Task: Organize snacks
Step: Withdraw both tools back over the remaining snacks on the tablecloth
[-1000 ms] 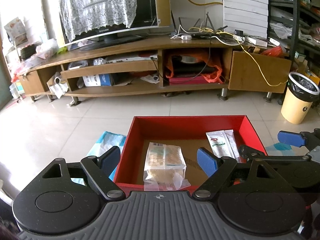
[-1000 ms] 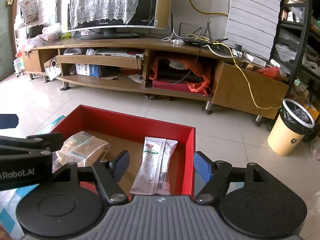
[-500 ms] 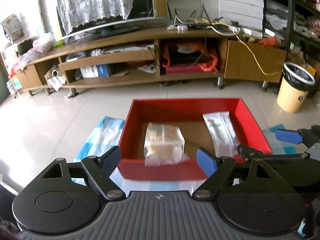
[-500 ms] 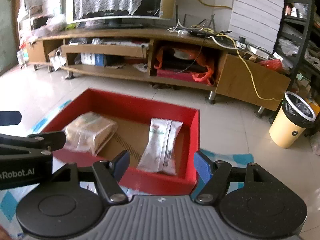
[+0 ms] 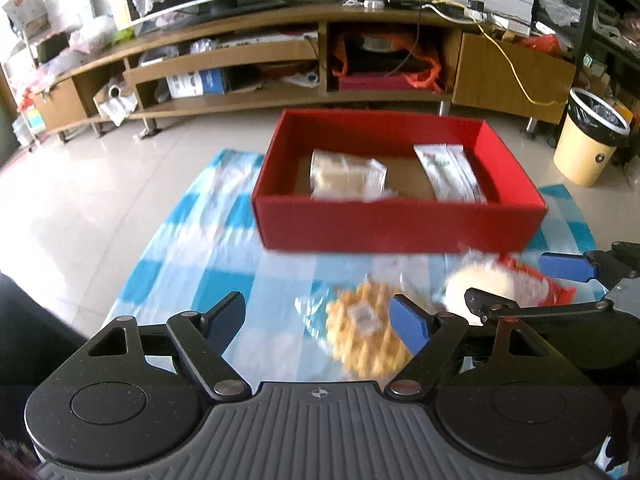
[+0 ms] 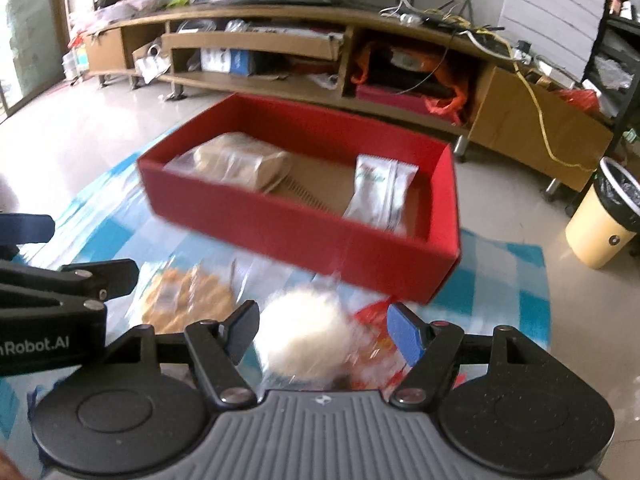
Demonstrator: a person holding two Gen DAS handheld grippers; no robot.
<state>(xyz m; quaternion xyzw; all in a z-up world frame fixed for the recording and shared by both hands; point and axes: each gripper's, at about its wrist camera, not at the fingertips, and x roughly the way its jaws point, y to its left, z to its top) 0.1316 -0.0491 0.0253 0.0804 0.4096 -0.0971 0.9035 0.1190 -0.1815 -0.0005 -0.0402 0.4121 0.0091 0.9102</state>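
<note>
A red box (image 5: 400, 224) sits at the far edge of a blue-and-white checked mat (image 5: 192, 248) on the tiled floor. Inside it lie a clear-wrapped brown snack (image 5: 346, 174) toward the left wall and a white sachet (image 5: 448, 174) toward the right. Nearer, on the mat, the left gripper (image 5: 320, 320) hangs over a waffle packet (image 5: 362, 332), its jaws closing but not yet pressing on it. The right gripper (image 6: 322, 332) stands apart around a blurred white round snack, perhaps a bun (image 6: 304, 332), in red-printed wrap, seemingly untouched. Beyond stand a wooden TV stand (image 5: 280, 60) and a yellow bin (image 5: 586, 144).
</note>
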